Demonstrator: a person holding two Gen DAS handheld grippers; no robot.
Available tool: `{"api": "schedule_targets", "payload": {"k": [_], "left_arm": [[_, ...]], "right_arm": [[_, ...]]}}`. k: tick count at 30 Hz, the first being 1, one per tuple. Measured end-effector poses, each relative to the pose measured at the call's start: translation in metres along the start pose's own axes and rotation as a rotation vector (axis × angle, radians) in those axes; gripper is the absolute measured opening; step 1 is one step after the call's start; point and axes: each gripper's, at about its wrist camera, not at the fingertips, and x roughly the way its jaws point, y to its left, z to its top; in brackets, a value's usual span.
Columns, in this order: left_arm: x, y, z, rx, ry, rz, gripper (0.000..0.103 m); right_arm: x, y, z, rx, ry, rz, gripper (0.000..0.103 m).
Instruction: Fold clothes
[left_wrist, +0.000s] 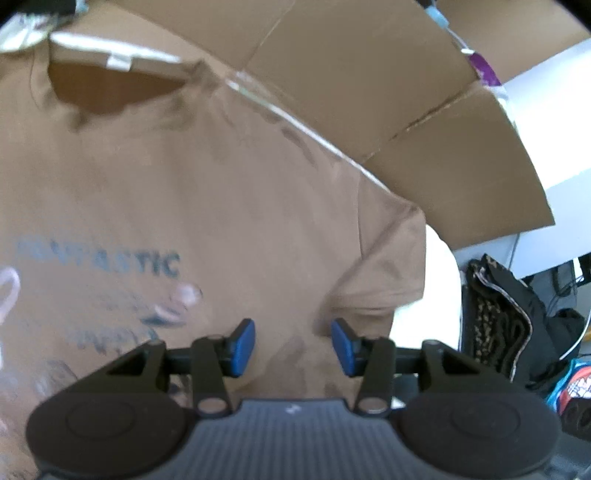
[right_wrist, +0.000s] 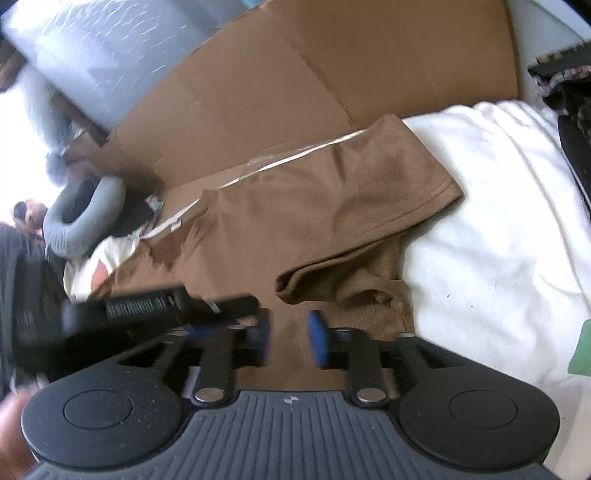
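Over the brown T-shirt (left_wrist: 207, 177), spread on the white sheet (right_wrist: 498, 229) beside cardboard (left_wrist: 369, 81), we tilt both grippers down: left gripper (left_wrist: 293, 345) fingers apart, right gripper (right_wrist: 289, 341) apparently apart too, nothing clamped.

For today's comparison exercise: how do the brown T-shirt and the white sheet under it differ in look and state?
1. The T-shirt is brown; the sheet is white.
2. The T-shirt carries dark printed lettering; the sheet looks plain.
3. The T-shirt lies on top, its sleeve rumpled; the sheet lies underneath, spread out.

Both are soft cloth with creases.
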Motion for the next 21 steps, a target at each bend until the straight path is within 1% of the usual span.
{"api": "schedule_targets", "payload": {"k": [2, 4, 9, 14, 17, 19, 21], "left_arm": [[-0.004, -0.003, 0.002, 0.032, -0.006, 0.003, 0.052], [-0.006, -0.005, 0.005, 0.088, -0.003, 0.016, 0.054], [-0.004, -0.01, 0.006, 0.208, 0.02, 0.054, 0.055], [0.011, -0.026, 0.009, 0.316, 0.042, 0.044, 0.059], [0.022, -0.036, 0.008, 0.381, 0.057, 0.037, 0.06], [0.031, -0.039, 0.007, 0.4, 0.065, 0.034, 0.059], [0.039, -0.04, 0.006, 0.419, 0.075, 0.038, 0.054]], "right_arm": [[-0.003, -0.001, -0.002, -0.014, -0.004, -0.01, 0.045], [-0.005, -0.005, -0.004, -0.019, -0.01, -0.034, 0.045], [-0.001, -0.017, -0.004, -0.037, -0.016, -0.116, 0.045], [0.008, -0.029, -0.005, -0.071, -0.012, -0.2, 0.045], [0.017, -0.035, -0.005, -0.083, 0.001, -0.221, 0.045], [0.023, -0.038, -0.006, -0.088, 0.008, -0.23, 0.045], [0.028, -0.04, -0.007, -0.098, 0.011, -0.237, 0.044]]}}
